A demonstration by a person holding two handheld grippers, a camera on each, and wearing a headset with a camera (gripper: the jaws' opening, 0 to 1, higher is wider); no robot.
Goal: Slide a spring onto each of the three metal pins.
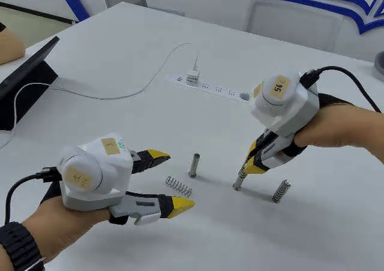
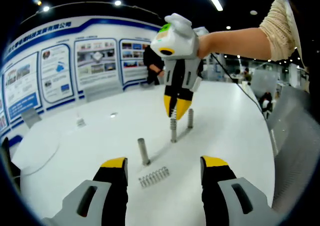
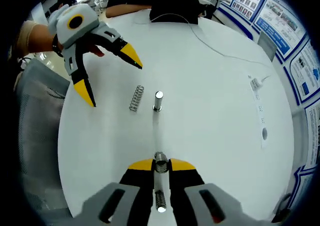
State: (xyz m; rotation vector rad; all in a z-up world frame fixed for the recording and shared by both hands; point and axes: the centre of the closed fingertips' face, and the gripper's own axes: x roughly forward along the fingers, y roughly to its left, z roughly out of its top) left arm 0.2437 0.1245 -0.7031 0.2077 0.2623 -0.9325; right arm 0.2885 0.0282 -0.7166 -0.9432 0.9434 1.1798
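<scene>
Fingers of the right gripper (image 3: 160, 165) are pressed onto a held spring (image 3: 160, 159), pinching it where it sits around the second pin (image 1: 239, 182). From my head view that pin stands upright just right of the bare pin (image 1: 194, 165). Farther right of the bare pin, beyond the second one, I see the third pin (image 1: 287, 182) upright with a fitted spring (image 1: 279, 193) coiled around it. The loose spring (image 1: 178, 186) lies flat on the white counter (image 1: 120, 121), just beside the bare pin on my near side, not touching it. My left gripper (image 1: 177, 180) is on that same near side of the bare pin, its yellow-tipped fingers spread wide and gripping nothing, the loose spring lying between them. Well beyond the bare pin, a power strip (image 1: 210, 86) rests on the counter with a white cable (image 1: 144, 85) trailing leftward.
</scene>
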